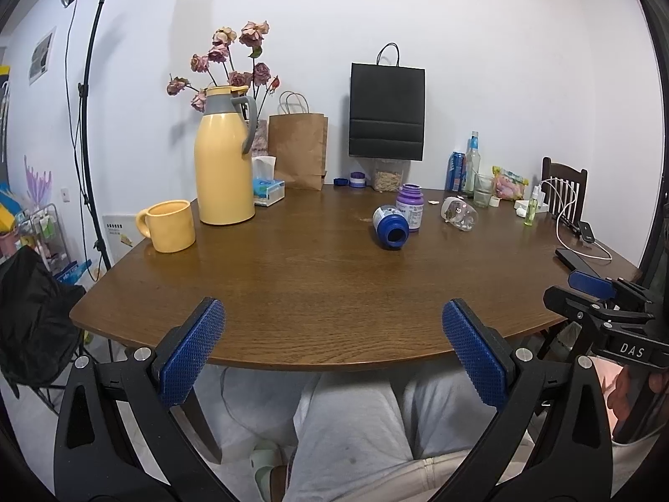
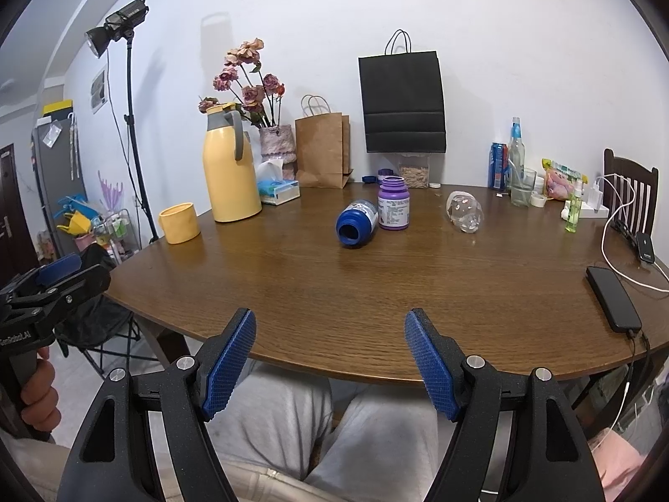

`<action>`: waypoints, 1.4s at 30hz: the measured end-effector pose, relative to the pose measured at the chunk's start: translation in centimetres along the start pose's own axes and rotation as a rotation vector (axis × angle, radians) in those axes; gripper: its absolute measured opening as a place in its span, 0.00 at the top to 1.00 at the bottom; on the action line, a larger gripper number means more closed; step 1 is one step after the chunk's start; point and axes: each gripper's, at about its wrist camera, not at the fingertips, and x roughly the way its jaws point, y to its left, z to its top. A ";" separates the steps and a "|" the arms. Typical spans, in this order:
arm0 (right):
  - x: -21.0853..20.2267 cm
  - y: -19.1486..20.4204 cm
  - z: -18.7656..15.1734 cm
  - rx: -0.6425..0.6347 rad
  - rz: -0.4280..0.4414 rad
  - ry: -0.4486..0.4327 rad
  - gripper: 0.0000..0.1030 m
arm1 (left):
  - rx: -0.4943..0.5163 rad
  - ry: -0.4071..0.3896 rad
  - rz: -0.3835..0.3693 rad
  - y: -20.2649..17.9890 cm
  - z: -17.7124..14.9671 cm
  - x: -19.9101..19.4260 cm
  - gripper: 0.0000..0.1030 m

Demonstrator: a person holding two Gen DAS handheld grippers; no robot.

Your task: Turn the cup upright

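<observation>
In the left wrist view, a yellow mug (image 1: pixel 169 226) stood upright at the left of the wooden table (image 1: pixel 317 293), just beside a tall yellow thermos jug (image 1: pixel 225 159). Behind the jug rose dried roses (image 1: pixel 234 62), with a tissue box (image 1: pixel 268 190) and a brown paper bag (image 1: pixel 297 148) further right. A black paper bag (image 1: pixel 386 111) stood against the wall at upper centre.

Near the middle of the frame lay the blue cup (image 1: pixel 391 226), tipped on its side with its open mouth facing the camera. A purple bottle (image 1: pixel 411 206) stood upright just behind it, close enough that contact could not be judged. Right of these, a clear plastic bottle (image 1: pixel 459 212) lay on its side. A black phone (image 1: pixel 575 260) rested near the table's right edge.

The left gripper (image 1: pixel 333 349) filled the bottom of the frame with its blue pads spread wide, nothing between them, hovering at the near table edge, well apart from the cup.

In the right wrist view, the right gripper (image 2: pixel 330 359) likewise sat at the bottom centre with its jaws wide apart and empty, short of the cup (image 2: pixel 356 223) at centre frame. The person's grey trousers (image 2: pixel 292 426) showed beneath the table.
</observation>
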 end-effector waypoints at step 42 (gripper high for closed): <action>0.3 -0.3 0.4 0.006 -0.001 0.004 0.24 | 0.002 0.009 -0.003 0.3 0.5 0.3 0.00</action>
